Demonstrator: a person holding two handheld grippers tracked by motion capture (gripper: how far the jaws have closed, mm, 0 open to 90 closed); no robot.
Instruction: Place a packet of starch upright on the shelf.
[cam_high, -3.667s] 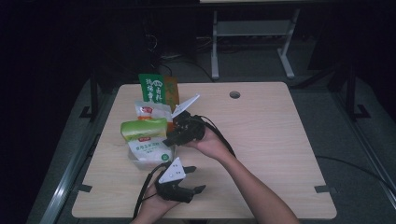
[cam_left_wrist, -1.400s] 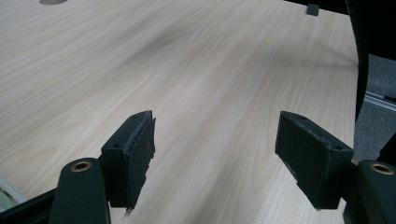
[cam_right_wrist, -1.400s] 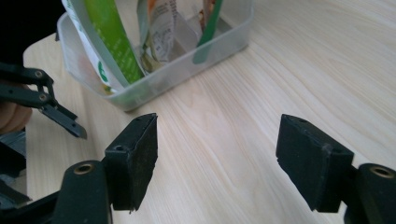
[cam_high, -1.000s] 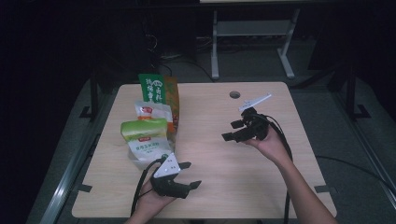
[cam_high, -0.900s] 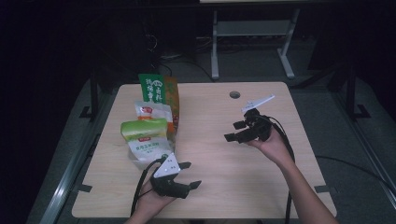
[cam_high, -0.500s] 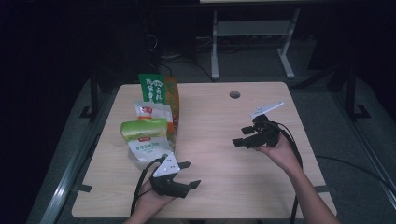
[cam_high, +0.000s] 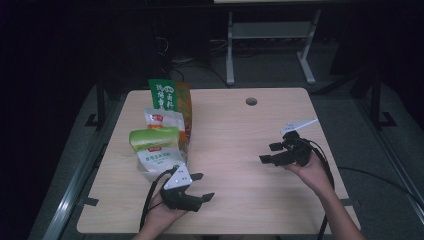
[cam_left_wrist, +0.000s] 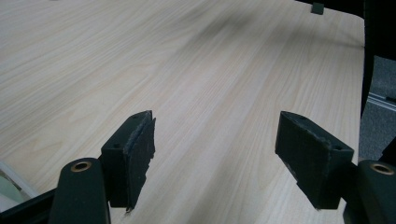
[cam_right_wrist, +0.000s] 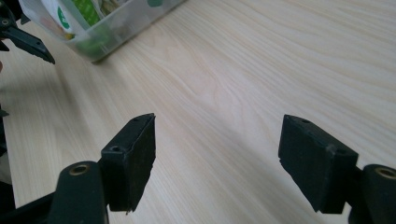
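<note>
Wooden desk (cam_high: 235, 150) carries a cluster of snack packets (cam_high: 162, 132) at its left side, standing and leaning together, nearest one just beyond the left claw (cam_high: 200, 187). Both claws gape empty: left low near the front edge, right claw (cam_high: 270, 152) well apart over bare wood, pointing toward the packets. Risk: a reach into the tight cluster could topple neighbours or pinch two bags at once.

Snack packets (cam_high: 161, 137) clustered upright at table's left
</note>
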